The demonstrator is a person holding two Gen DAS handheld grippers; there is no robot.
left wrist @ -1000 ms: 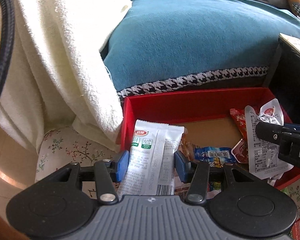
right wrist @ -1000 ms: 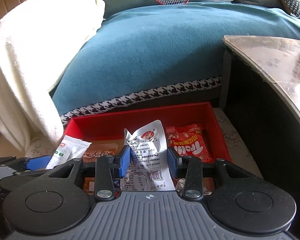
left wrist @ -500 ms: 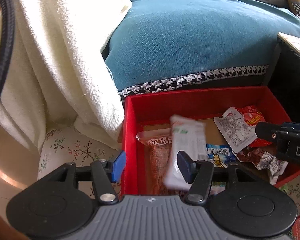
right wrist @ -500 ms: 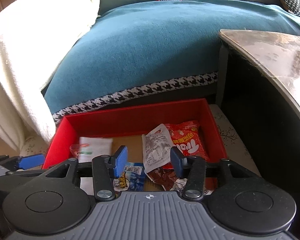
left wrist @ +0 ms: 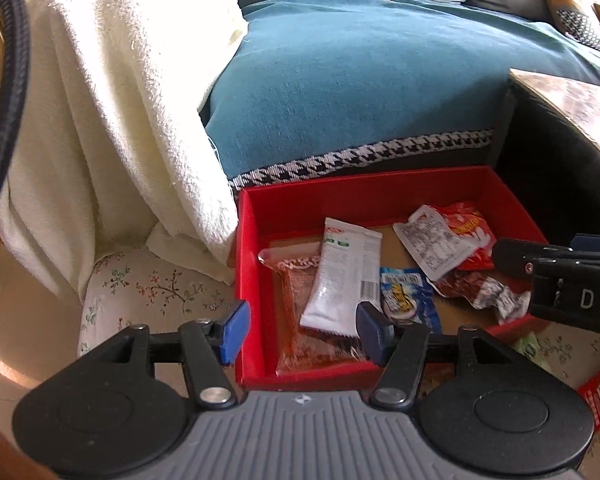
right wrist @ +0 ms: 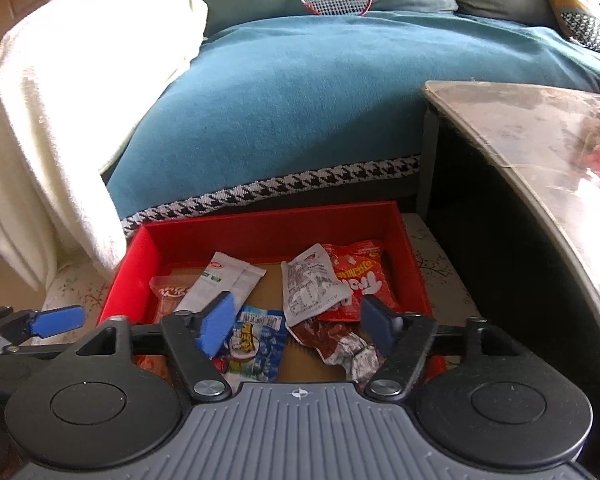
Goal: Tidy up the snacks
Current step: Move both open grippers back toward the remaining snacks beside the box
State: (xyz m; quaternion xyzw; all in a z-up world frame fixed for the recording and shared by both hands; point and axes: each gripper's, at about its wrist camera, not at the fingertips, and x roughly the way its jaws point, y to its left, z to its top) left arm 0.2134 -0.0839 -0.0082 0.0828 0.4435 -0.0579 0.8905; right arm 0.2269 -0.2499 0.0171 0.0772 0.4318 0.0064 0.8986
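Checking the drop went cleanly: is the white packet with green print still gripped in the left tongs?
No, the white packet lies loose in the red box, clear of the open left tongs.

White packet [left wrist: 340, 280] lies in red box [left wrist: 248, 280], jaws apart.

I see a red cardboard box [right wrist: 276, 224], a teal sofa cover [right wrist: 300, 92] with black-and-white houndstooth trim [right wrist: 284, 190], and a cream fleece blanket [left wrist: 112, 120].

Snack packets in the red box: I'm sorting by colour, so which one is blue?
The small blue packet with cartoon print, lying at the box's near side between the white-and-green sachet and the crumpled brown wrapper. The other packets are white, red, orange or brown.
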